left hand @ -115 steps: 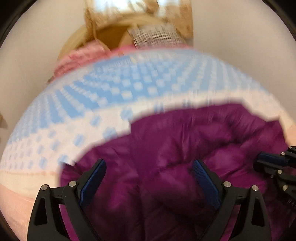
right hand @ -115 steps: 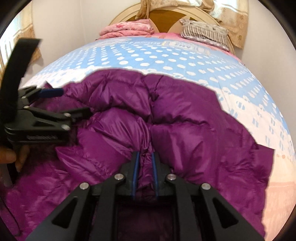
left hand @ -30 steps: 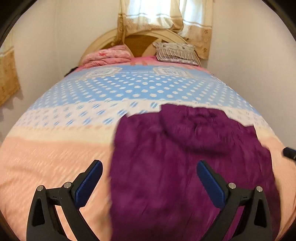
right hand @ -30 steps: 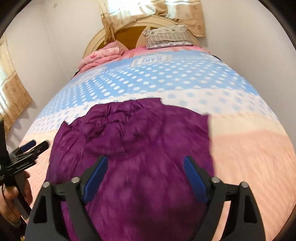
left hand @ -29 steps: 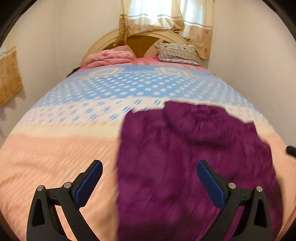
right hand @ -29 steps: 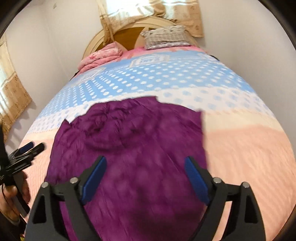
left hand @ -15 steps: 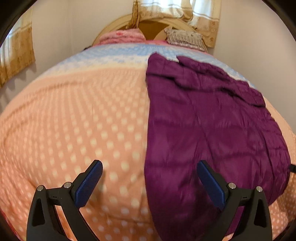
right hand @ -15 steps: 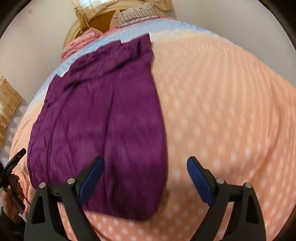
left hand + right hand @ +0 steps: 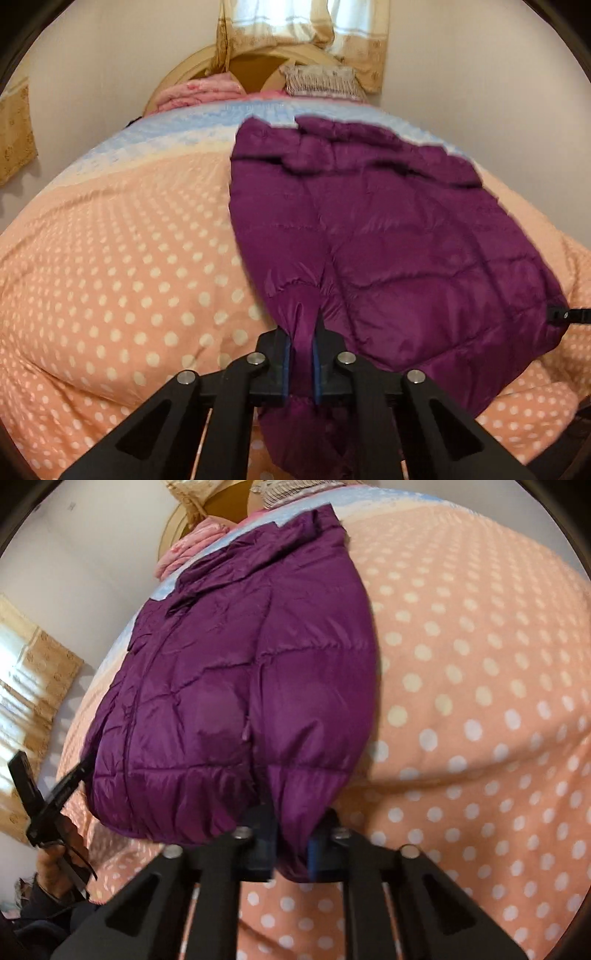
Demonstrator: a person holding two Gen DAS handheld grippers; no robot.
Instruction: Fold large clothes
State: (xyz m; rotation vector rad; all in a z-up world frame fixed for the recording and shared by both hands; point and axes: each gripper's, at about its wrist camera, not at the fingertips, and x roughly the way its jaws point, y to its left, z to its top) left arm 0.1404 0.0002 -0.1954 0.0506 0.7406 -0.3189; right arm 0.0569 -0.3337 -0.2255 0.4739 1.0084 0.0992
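— Fingers [image 9: 284, 360] on our left gripper [image 9: 300, 360] are now pinched on a fold of the purple jacket [image 9: 388, 236] at its near hem, low in the middle of the left view. A second ago they stood wide apart with nothing between them.

— Same with our right gripper [image 9: 290, 847]: its blue pads have closed on the puffy hem corner at the bottom centre of the right view, where a moment back they gaped over the cloth.

— So we judge both bottom corners are caught, and the hem can be lifted toward the collar for a fold.

— How does the jacket lie?

— Spread flat on the dotted peach bedspread [image 9: 122, 280], collar end toward the headboard at the top of the frame, reaching onto the blue band of the cover. It is quilted and shiny, with stitched seams across it, and rather plump, so we expect it to spring back.

— Anything else in our views?

— At the left edge of the right view we see our left tool in a hand [image 9: 55, 864].
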